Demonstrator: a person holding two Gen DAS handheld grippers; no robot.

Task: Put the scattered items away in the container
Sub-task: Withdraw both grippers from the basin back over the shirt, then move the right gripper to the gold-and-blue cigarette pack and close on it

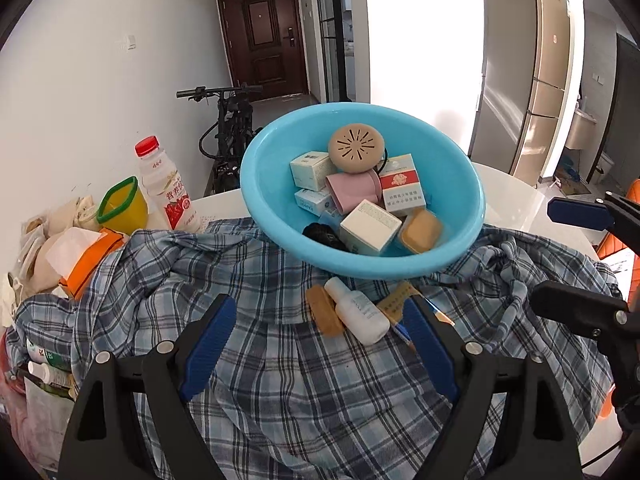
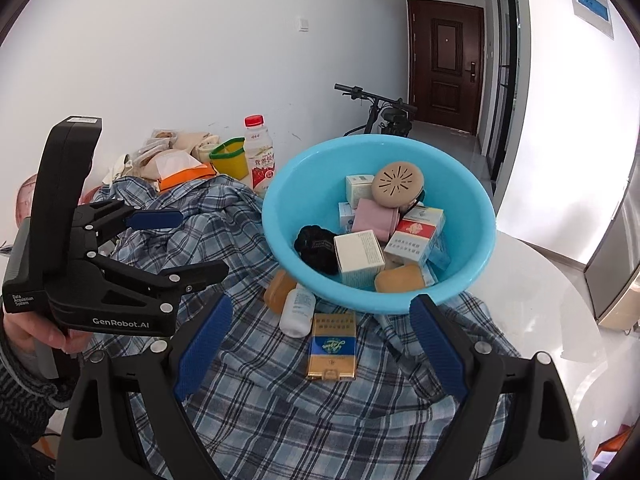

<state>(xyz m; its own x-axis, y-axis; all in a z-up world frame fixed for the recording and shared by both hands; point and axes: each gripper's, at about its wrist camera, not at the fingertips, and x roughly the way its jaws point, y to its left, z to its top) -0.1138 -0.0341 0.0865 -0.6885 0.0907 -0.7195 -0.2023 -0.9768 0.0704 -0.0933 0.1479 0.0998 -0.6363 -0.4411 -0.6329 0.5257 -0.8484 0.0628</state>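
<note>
A blue basin (image 1: 276, 184) sits tilted on a plaid shirt (image 1: 280, 380) spread over a white table (image 2: 560, 300). Inside it lie a round tan disc (image 1: 356, 147), a red-and-white pack (image 1: 401, 188), a pink cup (image 1: 352, 192) on its side, several white boxes (image 1: 370, 226), a tan soap (image 1: 421, 230) and a black scrunchie (image 2: 316, 248).

Three items are still out on the shirt, just in front of the basin's near rim: a white bottle (image 2: 297, 312) lying down, an amber bar (image 2: 279, 290) touching its left side, and a gold-and-blue pack (image 2: 333, 346) just right of the bottle. In the left wrist view a thin pen-like thing (image 1: 404, 334) shows near the right finger, though it is too small to be sure.

The left gripper (image 1: 320, 344) hangs over the shirt with fingers wide and nothing between them. The right gripper (image 2: 320, 354) is likewise spread wide and empty, the gold pack lying on the cloth between its fingers but untouched. A hand (image 2: 36, 330) holds the left gripper at the left edge of the right view.

A drink bottle (image 1: 166, 186), a yellow cup (image 1: 122, 206) and a tissue pack (image 1: 86, 256) stand by the wall.
</note>
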